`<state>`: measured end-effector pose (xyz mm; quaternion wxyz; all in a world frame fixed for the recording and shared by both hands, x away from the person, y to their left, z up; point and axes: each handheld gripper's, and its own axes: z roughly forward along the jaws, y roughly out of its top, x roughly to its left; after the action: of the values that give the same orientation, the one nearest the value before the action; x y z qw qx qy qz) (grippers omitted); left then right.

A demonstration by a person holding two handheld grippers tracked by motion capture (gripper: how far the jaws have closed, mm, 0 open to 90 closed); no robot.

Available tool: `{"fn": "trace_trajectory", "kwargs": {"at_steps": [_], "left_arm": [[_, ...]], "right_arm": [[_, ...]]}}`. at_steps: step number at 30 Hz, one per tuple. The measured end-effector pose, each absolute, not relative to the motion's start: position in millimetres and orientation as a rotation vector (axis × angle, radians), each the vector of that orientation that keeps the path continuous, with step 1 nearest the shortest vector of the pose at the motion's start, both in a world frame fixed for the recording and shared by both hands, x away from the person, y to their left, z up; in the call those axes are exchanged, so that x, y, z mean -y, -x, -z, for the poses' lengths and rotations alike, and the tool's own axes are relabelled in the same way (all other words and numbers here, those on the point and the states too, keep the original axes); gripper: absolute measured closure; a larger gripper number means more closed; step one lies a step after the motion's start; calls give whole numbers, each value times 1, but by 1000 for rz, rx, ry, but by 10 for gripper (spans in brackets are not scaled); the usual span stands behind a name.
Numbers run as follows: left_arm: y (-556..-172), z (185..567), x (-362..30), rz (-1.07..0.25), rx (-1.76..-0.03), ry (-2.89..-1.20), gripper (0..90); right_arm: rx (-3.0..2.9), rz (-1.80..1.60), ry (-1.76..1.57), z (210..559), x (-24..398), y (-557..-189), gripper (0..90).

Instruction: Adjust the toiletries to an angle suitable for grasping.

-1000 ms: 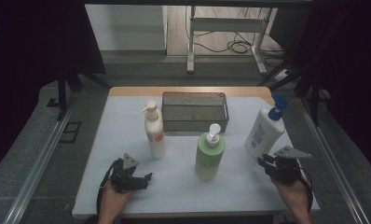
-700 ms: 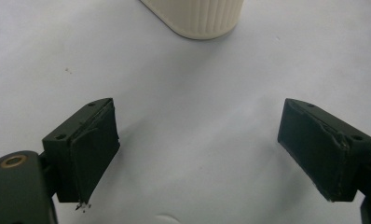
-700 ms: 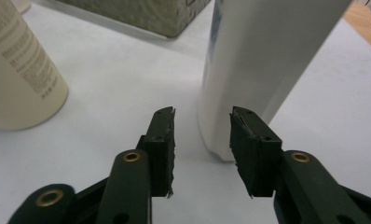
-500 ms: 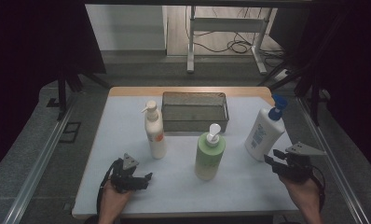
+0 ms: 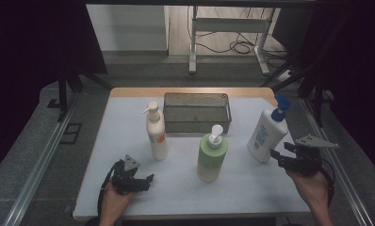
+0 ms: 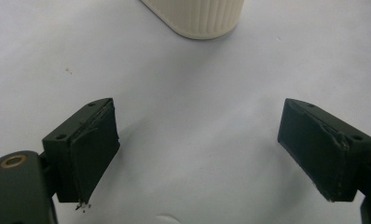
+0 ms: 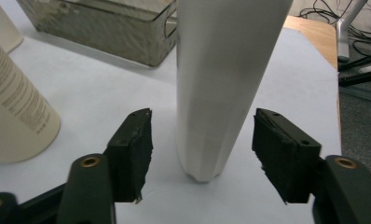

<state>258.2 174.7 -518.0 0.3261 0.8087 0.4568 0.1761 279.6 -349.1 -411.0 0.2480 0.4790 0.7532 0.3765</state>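
Bin [image 5: 197, 113] behind three bottles, table [image 5: 251, 183] beneath

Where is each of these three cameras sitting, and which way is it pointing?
High view: above the person's side, looking forward and down on the table; forearms, left gripper and right gripper show.
Left gripper view: rides the left gripper, facing the tabletop; open jaws show.
Right gripper view: rides the right gripper, facing the white bottle; open jaws show.
Shared: high and right views show the white bottle and bin.
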Motion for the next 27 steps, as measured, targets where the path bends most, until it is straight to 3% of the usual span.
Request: {"fn": "trace_trajectory", "kwargs": {"at_steps": [17, 27], "left_arm": [[-258, 518, -175, -465, -1199, -2114, 121], [-258, 517, -176, -469, -1199, -2119, 121]], "right_arm": [[-2045, -1035, -1318, 400, 345, -308, 225], [-2035, -1030, -1322, 399, 337, -327, 220]]}}
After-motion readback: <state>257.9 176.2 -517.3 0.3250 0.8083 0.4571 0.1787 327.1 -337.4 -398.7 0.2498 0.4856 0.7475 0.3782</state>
